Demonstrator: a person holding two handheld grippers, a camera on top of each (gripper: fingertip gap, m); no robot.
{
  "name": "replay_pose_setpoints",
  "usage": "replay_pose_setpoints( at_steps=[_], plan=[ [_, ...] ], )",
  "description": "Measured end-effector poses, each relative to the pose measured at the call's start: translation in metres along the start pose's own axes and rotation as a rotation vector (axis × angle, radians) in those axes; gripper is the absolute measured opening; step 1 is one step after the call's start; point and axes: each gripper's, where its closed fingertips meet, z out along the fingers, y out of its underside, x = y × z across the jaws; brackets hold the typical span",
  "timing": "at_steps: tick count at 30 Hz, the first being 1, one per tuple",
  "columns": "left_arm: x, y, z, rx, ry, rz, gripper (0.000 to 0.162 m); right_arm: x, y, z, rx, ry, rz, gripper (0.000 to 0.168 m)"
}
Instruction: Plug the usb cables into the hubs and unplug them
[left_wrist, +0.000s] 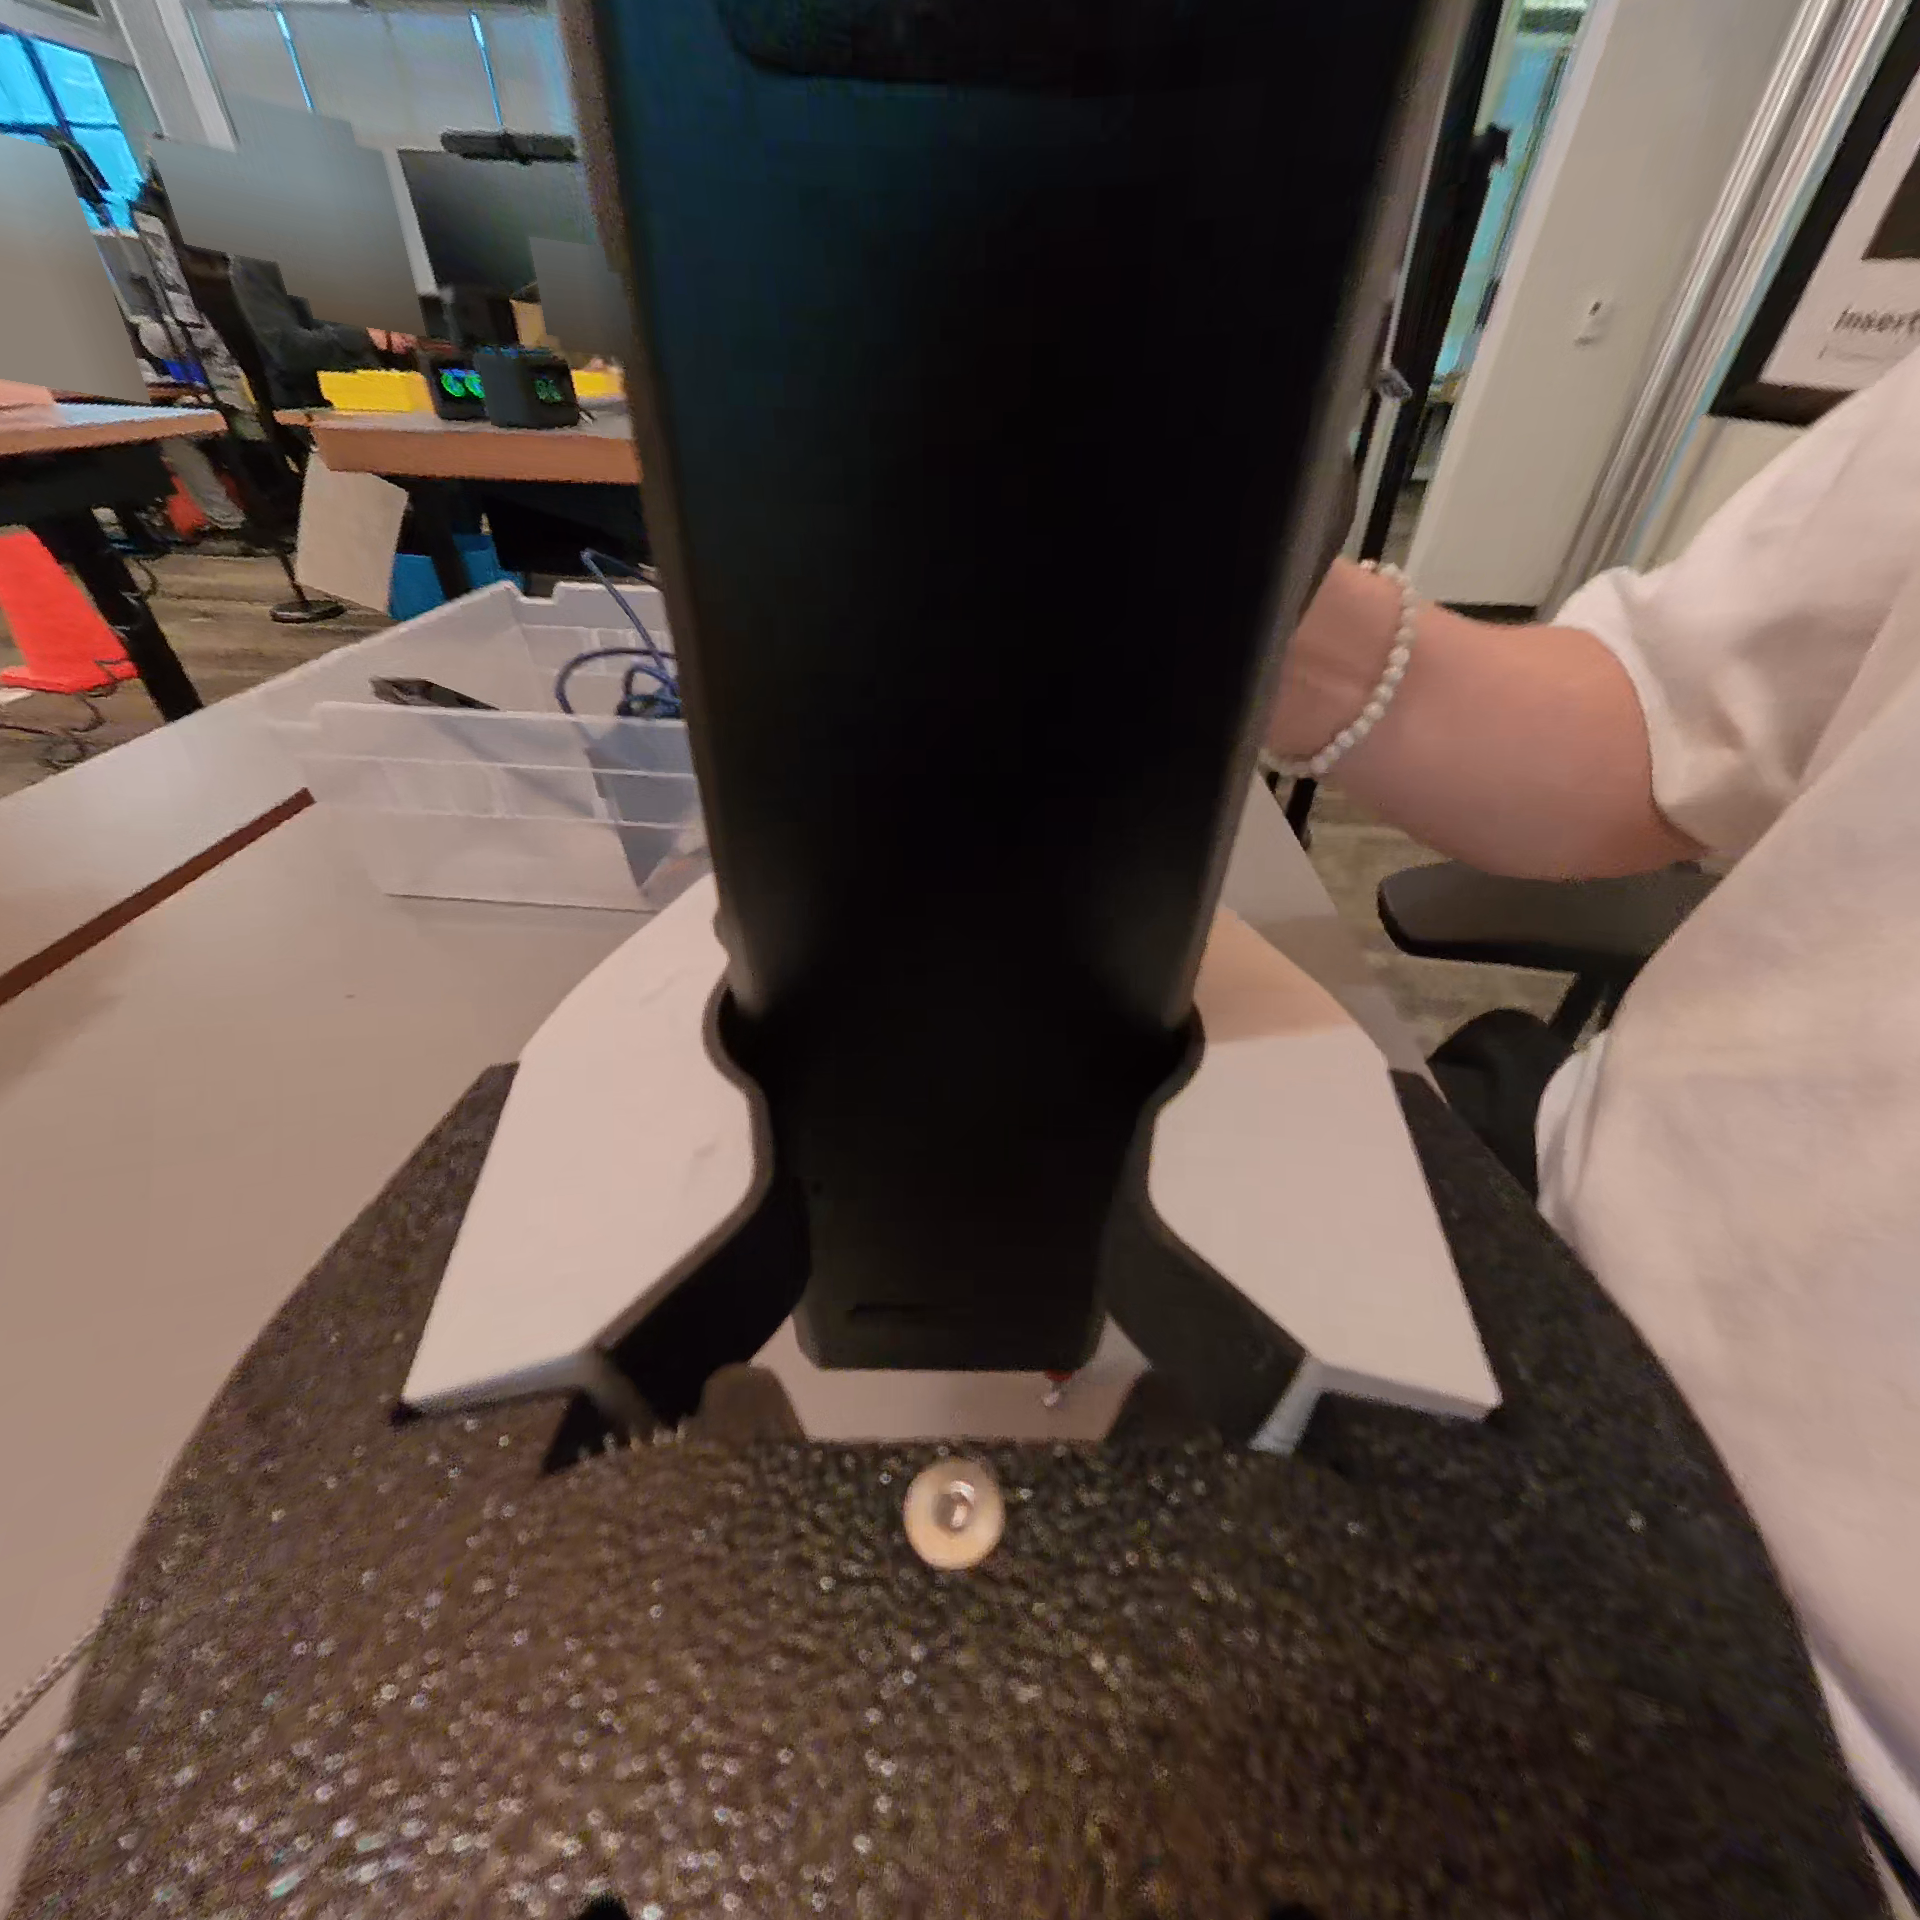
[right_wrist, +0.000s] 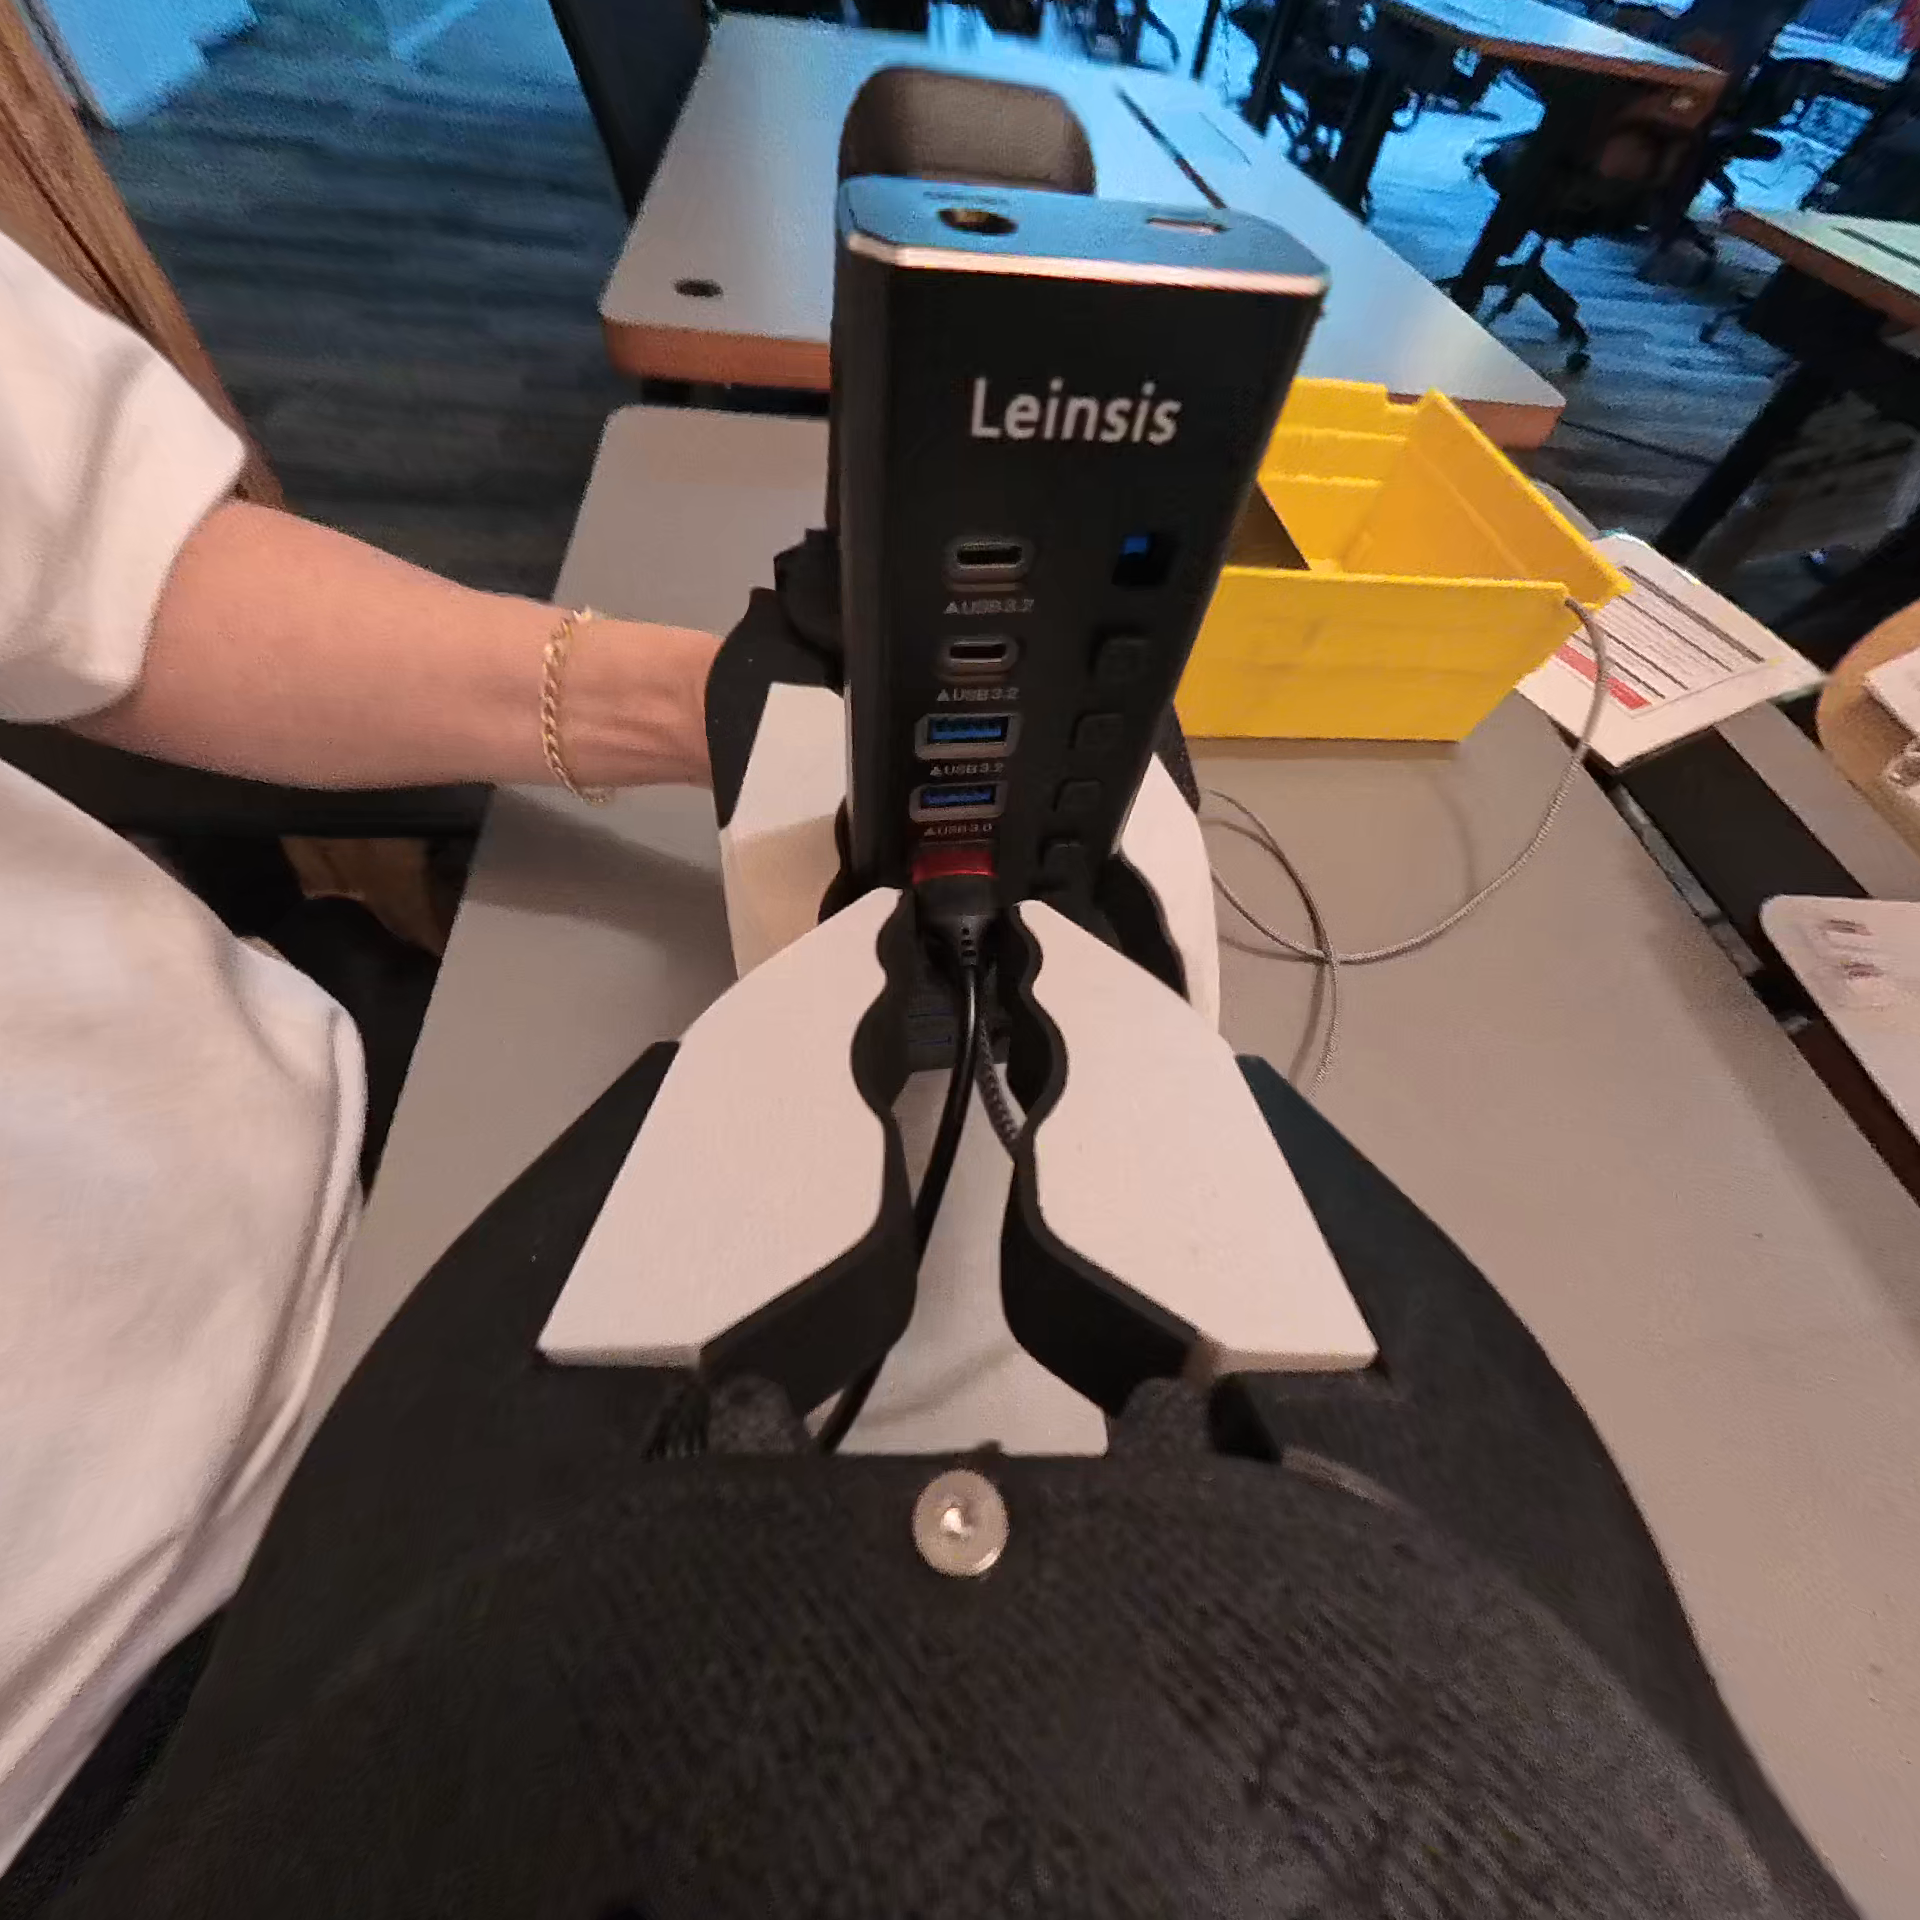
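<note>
A black USB hub (right_wrist: 1070, 499) stands upright over the grey table (right_wrist: 1507, 1195), its port side facing the right wrist view. My left gripper (left_wrist: 961, 1003) is shut on the hub's lower body; its back (left_wrist: 977, 623) fills the left wrist view. The left gripper's white fingers (right_wrist: 774, 831) show behind the hub in the right wrist view. A red-and-black USB plug (right_wrist: 954, 878) sits in a lower port. My right gripper (right_wrist: 958, 935) is closed around the plug's black body, and its black cable (right_wrist: 951, 1122) runs back between the fingers.
A yellow bin (right_wrist: 1382, 623) and a printed sheet (right_wrist: 1662, 644) lie right of the hub, with a grey braided cable (right_wrist: 1455, 914) looping on the table. A clear bin (left_wrist: 488, 769) holds a blue cable. The person's arms (left_wrist: 1475, 727) flank the hub. Less than 4 cm separates the two grippers' tips.
</note>
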Motion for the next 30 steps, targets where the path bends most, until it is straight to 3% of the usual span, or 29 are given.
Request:
replay_pose_setpoints(
  at_steps=[10,20,24,28,30],
  plan=[
    [-0.009,0.001,-0.005,0.010,-0.049,0.003,0.072,0.004,0.003,0.005,-0.039,-0.032,0.073,0.015],
    [-0.003,0.019,-0.007,-0.045,-0.016,-0.001,0.071,-0.003,0.026,0.009,-0.295,-0.061,-0.038,0.015],
    [-0.004,0.007,-0.006,0.019,-0.011,-0.012,0.072,0.000,0.014,0.005,-0.245,-0.137,0.057,0.015],
    [-0.003,0.018,-0.006,-0.061,-0.005,0.000,0.072,-0.003,0.027,0.006,-0.358,-0.151,0.012,0.015],
    [-0.004,0.011,-0.005,-0.036,-0.022,-0.023,0.072,0.000,0.018,0.003,-0.312,-0.181,0.045,0.015]
  ],
)
